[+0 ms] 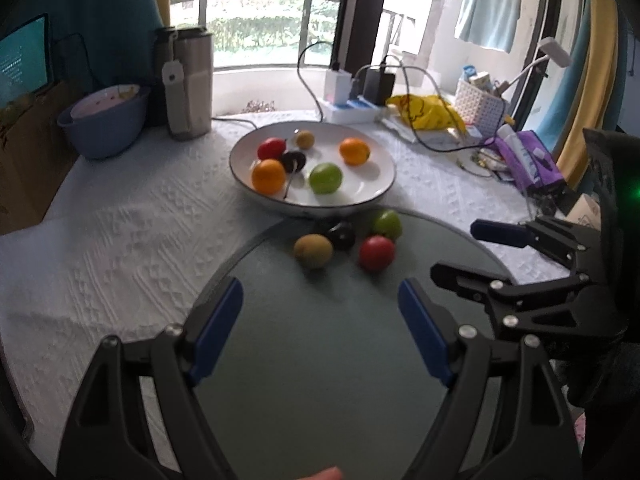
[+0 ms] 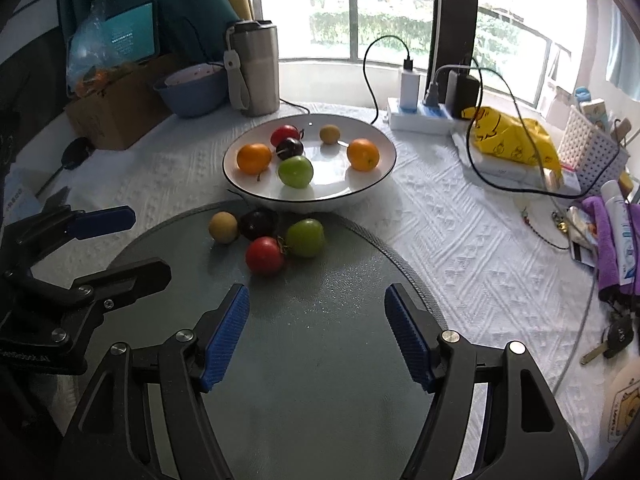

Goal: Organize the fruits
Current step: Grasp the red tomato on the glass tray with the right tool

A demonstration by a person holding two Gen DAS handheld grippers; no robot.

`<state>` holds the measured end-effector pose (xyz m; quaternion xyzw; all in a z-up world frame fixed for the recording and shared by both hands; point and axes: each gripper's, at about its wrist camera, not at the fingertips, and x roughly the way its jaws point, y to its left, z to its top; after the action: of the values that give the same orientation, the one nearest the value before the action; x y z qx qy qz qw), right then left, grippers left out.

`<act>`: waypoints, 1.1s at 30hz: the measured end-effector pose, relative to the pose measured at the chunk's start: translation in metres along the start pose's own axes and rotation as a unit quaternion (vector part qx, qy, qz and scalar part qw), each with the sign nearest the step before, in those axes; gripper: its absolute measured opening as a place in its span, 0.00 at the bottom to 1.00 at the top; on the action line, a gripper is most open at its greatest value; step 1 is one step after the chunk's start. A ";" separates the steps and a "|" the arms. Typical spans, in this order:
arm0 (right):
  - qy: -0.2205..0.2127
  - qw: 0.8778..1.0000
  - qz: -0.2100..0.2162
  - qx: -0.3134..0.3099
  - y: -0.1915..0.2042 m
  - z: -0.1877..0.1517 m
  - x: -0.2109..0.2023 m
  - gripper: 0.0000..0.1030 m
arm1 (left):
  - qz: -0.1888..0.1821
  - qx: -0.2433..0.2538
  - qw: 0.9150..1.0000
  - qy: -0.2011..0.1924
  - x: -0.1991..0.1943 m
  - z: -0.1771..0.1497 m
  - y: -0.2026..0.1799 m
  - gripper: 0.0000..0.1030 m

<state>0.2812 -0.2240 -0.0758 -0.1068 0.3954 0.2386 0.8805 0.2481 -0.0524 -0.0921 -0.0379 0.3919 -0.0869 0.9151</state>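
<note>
A white bowl (image 1: 360, 186) (image 2: 340, 184) holds two oranges (image 1: 268, 176) (image 2: 363, 154), a red fruit (image 1: 271, 148), a dark plum (image 1: 293, 160), a green fruit (image 1: 325, 178) (image 2: 295, 171) and a small brown fruit (image 1: 305, 139). In front of it lies a round grey glass plate (image 1: 320, 360) (image 2: 320, 364). At its far edge sit a brown fruit (image 1: 313, 251) (image 2: 223, 227), a dark plum (image 1: 341, 235) (image 2: 257, 224), a green fruit (image 1: 387, 224) (image 2: 305, 237) and a red fruit (image 1: 376, 253) (image 2: 265, 255). My left gripper (image 1: 320, 286) (image 2: 149, 242) and right gripper (image 2: 316, 292) (image 1: 456, 250) hover over the plate, both open and empty, short of the fruits.
A steel tumbler (image 2: 256, 72) and a blue bowl (image 2: 192, 90) stand at the back left beside a cardboard box (image 2: 116, 116). A power strip with chargers and cables (image 2: 420, 116), a yellow bag (image 2: 512, 136), a white basket (image 2: 588, 148), purple cloth (image 2: 608, 240) and keys (image 2: 612, 340) crowd the right.
</note>
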 end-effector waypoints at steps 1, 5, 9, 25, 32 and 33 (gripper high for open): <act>0.002 1.000 0.002 0.000 0.000 0.001 0.003 0.71 | 0.002 -0.001 1.000 0.003 0.004 0.000 0.002 0.79; 0.011 1.000 0.018 -0.001 0.003 0.003 0.016 0.65 | 0.005 -0.005 1.000 0.010 0.015 0.003 0.008 0.79; 0.025 0.999 0.034 -0.006 0.011 0.007 0.032 0.50 | 0.004 -0.004 1.000 0.017 0.023 0.005 0.013 0.79; 0.027 0.998 0.048 -0.014 0.024 0.021 0.053 0.34 | 0.001 0.020 0.999 0.028 0.043 0.012 0.030 0.79; 0.026 0.998 0.050 -0.006 0.016 0.017 0.048 0.32 | -0.016 0.024 0.999 0.033 0.052 0.015 0.022 0.78; 0.025 0.998 0.048 -0.005 0.014 0.016 0.046 0.32 | -0.019 0.025 0.999 0.034 0.054 0.015 0.021 0.78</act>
<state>0.3111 -0.1905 -0.0998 -0.0981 0.4210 0.2802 0.8571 0.2983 -0.0418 -0.1225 -0.0192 0.4200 -0.1153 0.8999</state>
